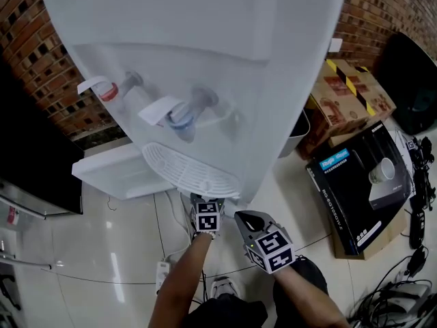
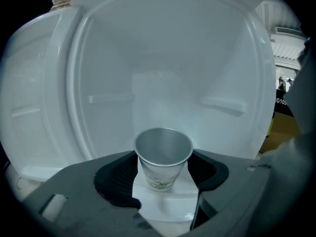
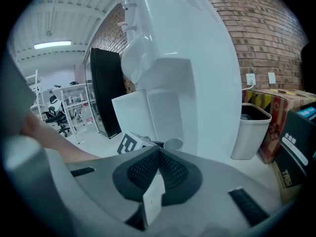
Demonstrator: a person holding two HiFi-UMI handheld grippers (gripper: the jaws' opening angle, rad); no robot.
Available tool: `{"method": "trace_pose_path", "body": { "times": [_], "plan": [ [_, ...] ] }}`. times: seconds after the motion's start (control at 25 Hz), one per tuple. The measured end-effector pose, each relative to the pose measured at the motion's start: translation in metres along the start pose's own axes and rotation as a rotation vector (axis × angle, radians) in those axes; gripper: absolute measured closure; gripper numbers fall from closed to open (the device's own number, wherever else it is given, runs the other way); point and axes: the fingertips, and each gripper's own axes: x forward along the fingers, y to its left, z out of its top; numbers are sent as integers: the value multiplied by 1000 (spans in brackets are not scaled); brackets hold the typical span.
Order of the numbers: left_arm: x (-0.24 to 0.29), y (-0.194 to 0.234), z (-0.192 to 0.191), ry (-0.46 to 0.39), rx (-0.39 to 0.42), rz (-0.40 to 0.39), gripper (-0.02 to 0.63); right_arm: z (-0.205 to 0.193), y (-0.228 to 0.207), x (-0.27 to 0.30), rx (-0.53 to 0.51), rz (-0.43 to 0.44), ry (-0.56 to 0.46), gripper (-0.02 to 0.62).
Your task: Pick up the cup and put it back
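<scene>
- Left gripper view shows a small paper cup with a silvery inside point(image 2: 163, 158), upright between the dark ribbed fingers point(image 2: 116, 181) of the left gripper point(image 1: 206, 209). The fingers stand at a middle width and seem to press on the two sides of the cup.
- Behind the cup there is the pale inner wall of a recess in the tall white plastic water dispenser point(image 1: 225, 39).
- From the head view, the left gripper points under the white slotted drip tray point(image 1: 181, 168), and this tray hides the cup from above.
- The right gripper point(image 1: 250, 220) is just beside the left one, on its right and nearer to the person, over the glossy tiled floor point(image 1: 102, 244).
- From the right gripper view, its fingers point(image 3: 143, 172) are closed together, pad against pad. The rim of the cup shows beyond them, near the lower front of the dispenser.
</scene>
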Motion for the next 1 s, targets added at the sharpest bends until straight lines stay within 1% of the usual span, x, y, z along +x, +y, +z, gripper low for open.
{"method": "trace_pose_path", "body": {
  "times": [0.16, 0.28, 0.4, 0.48, 0.64, 0.76, 0.88, 1.0],
  "plan": [
    [-21, -2, 4, -21, 11, 3, 287, -2, -4, 0, 6, -1, 6, 584],
    [-47, 0, 12, -27, -17, -1, 290, 7, -7, -2, 23, -4, 17, 584],
    [-104, -1, 11, 23, -33, 7, 290, 15, 6, -21, 80, 18, 65, 584],
    [-142, -2, 19, 56, -30, 20, 290, 26, 17, -37, 117, 33, 96, 584],
    [-214, -4, 55, 96, -52, 62, 290, 55, 43, -73, 151, 49, 148, 584],
    [-271, -11, 97, 109, -70, 97, 290, 85, 64, -109, 161, 49, 187, 584],
    [-331, -19, 146, 120, -121, 144, 291, 126, 86, -150, 154, 60, 216, 584],
    [-395, -38, 192, 123, -178, 176, 291, 163, 107, -202, 131, 71, 240, 584]
  ]
}}
